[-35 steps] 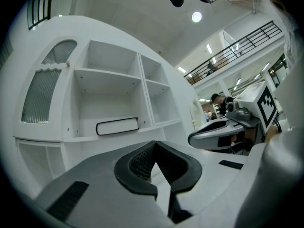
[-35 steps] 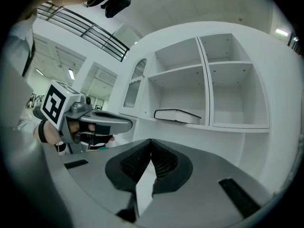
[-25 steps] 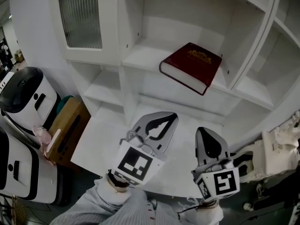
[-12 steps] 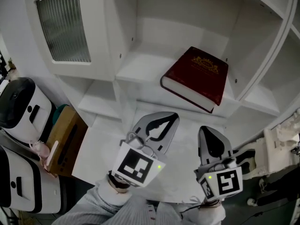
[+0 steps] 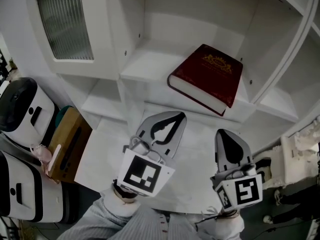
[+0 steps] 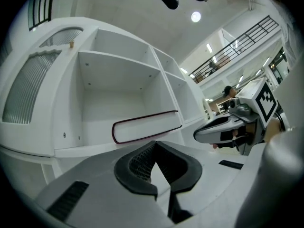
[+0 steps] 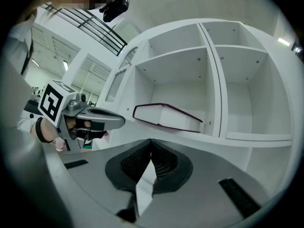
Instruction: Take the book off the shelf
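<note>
We hold both tongs level, side by side, just below the shelf (image 5: pixel 142 66). Left tongs (image 5: pixel 170 118) closed, empty. Right tongs (image 5: pixel 226 135) closed, empty. Red book (image 5: pixel 206 79) lies flat on the shelf.

The dark red book (image 5: pixel 206 78) lies flat and closed on the white shelf (image 5: pixel 145 66) — gold emblem up, pages facing me — ahead of and above my left gripper (image 5: pixel 170 118) and right gripper (image 5: pixel 226 134), touching neither.
</note>
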`<state>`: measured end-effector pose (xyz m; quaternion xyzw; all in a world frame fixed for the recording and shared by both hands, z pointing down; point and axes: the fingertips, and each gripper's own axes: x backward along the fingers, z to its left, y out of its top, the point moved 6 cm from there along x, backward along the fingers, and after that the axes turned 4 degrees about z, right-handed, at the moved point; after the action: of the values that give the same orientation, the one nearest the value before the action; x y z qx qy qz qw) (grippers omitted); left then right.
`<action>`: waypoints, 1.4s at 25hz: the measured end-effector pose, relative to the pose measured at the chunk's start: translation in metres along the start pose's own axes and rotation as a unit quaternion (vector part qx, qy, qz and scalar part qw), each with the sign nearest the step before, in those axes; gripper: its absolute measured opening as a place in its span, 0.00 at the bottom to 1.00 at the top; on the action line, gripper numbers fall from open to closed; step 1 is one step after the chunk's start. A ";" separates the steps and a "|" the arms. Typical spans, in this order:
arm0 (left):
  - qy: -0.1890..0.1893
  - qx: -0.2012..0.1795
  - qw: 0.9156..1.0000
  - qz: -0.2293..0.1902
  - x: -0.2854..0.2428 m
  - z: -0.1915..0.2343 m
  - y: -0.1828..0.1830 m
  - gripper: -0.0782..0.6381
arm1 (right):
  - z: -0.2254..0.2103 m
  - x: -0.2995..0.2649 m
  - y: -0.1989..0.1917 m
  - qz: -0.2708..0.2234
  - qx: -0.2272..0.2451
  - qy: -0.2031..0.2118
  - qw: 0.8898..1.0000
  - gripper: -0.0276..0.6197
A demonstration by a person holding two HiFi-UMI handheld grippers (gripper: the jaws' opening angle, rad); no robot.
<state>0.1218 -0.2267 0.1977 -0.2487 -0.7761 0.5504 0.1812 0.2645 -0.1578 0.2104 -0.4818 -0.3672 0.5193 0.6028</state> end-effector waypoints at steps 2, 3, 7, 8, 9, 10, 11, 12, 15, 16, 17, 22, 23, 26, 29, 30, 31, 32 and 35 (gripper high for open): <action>0.013 -0.004 1.000 -0.001 0.000 0.000 0.001 0.12 | -0.003 0.001 0.000 -0.001 0.006 0.000 1.000 0.06; 0.017 -0.005 1.000 0.000 0.000 0.000 0.002 0.12 | -0.005 0.002 0.000 -0.003 0.008 0.001 1.000 0.06; 0.027 -0.011 1.000 0.007 -0.002 -0.004 0.003 0.12 | -0.011 0.004 0.003 -0.015 0.010 0.005 1.000 0.06; 0.029 -0.013 0.999 0.008 -0.002 -0.004 0.003 0.12 | -0.012 0.004 0.004 -0.017 0.011 0.005 1.000 0.06; 0.030 -0.016 0.999 0.009 -0.002 -0.005 0.004 0.12 | -0.013 0.003 0.004 -0.018 0.014 0.004 1.000 0.06; 0.030 -0.020 0.999 0.011 -0.003 -0.005 0.004 0.13 | -0.014 0.002 0.003 -0.019 0.017 0.003 1.000 0.06; 0.031 -0.025 0.999 0.014 -0.003 -0.005 0.003 0.13 | -0.014 0.000 0.003 -0.019 0.020 0.002 1.000 0.06; 0.032 -0.030 0.999 0.017 -0.003 -0.004 0.003 0.13 | -0.014 -0.002 0.002 -0.020 0.022 0.003 1.000 0.06; 0.035 -0.040 0.998 0.024 -0.005 -0.003 0.004 0.13 | -0.016 -0.004 0.003 -0.026 0.023 0.007 0.999 0.07; 0.035 -0.042 0.998 0.026 -0.006 -0.002 0.004 0.13 | -0.017 -0.005 0.004 -0.029 0.024 0.007 0.999 0.07; 0.036 -0.045 0.998 0.028 -0.007 -0.002 0.004 0.13 | -0.018 -0.005 0.005 -0.033 0.025 0.008 0.999 0.07; 0.042 -0.058 0.997 0.032 -0.011 0.000 0.003 0.13 | -0.021 -0.008 0.007 -0.040 0.038 0.019 0.998 0.07; 0.044 -0.058 0.997 0.032 -0.011 0.000 0.003 0.13 | -0.022 -0.008 0.007 -0.039 0.045 0.018 0.998 0.07; 0.046 -0.065 0.996 0.031 -0.014 0.001 0.003 0.17 | -0.024 -0.009 0.009 -0.041 0.060 0.017 0.997 0.08; 0.043 -0.077 0.996 0.032 -0.016 0.003 0.002 0.26 | -0.024 -0.012 0.013 -0.051 0.073 0.023 0.996 0.16; 0.045 -0.085 0.995 0.032 -0.017 0.004 0.002 0.28 | -0.025 -0.013 0.013 -0.054 0.078 0.023 0.995 0.18; 0.049 -0.094 0.994 0.032 -0.018 0.004 0.003 0.30 | -0.025 -0.014 0.014 -0.056 0.085 0.021 0.995 0.19; 0.054 -0.103 0.993 0.032 -0.018 0.005 0.003 0.33 | -0.026 -0.015 0.015 -0.057 0.093 0.019 0.994 0.22; 0.066 -0.125 0.989 0.032 -0.020 0.007 0.005 0.41 | -0.027 -0.016 0.018 -0.060 0.114 0.011 0.992 0.27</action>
<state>0.1351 -0.2425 0.1900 -0.3297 -0.8170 0.4369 0.1816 0.2824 -0.1786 0.1866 -0.3925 -0.3273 0.5156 0.6877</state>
